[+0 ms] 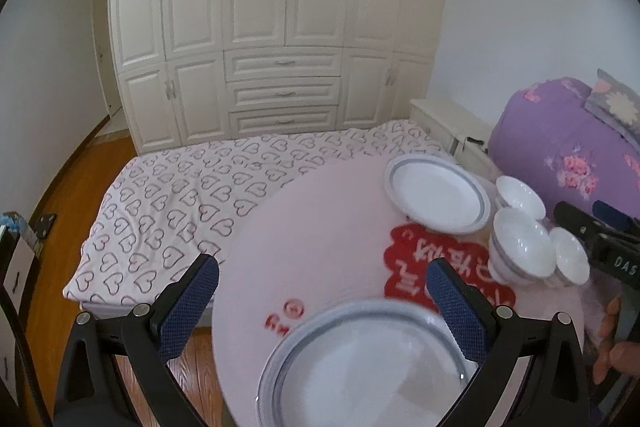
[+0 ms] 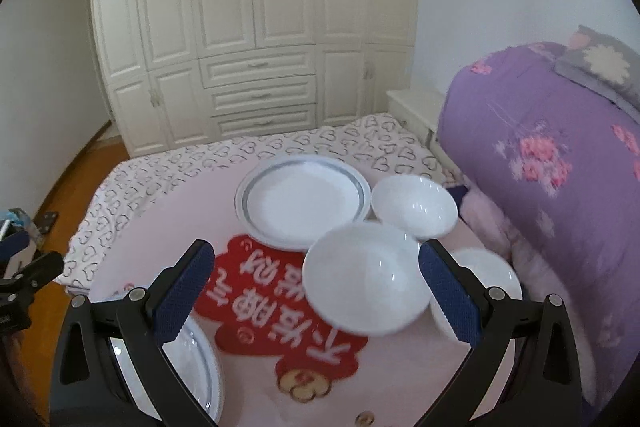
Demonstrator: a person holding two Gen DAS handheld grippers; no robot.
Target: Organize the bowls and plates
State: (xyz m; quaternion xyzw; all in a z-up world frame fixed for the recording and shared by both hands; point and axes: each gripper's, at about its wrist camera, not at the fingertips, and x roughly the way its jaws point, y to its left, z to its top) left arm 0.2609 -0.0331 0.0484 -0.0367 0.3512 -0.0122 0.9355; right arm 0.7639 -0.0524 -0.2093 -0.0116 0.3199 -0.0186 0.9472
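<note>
On the round pink table (image 1: 320, 227) lie two white plates with grey rim bands and three white bowls. My left gripper (image 1: 322, 293) is open, above the near plate (image 1: 360, 367), whose rim runs under the right finger. The far plate (image 1: 438, 193) sits at the back with the bowls (image 1: 520, 243) to its right. My right gripper (image 2: 316, 281) is open, with the middle bowl (image 2: 362, 277) between its fingers, nothing gripped. The far plate (image 2: 302, 201), a back bowl (image 2: 414, 207) and a bowl (image 2: 486, 275) behind the right finger surround it. The near plate (image 2: 200, 363) lies lower left.
A red patch with white characters (image 2: 276, 307) marks the table top. Behind the table is a bed with a heart-print sheet (image 1: 180, 195), a folded purple quilt (image 2: 540, 155) at right, a white wardrobe (image 1: 280, 27) and a wooden floor (image 1: 76, 187). A person's fingers (image 1: 612, 347) show at right.
</note>
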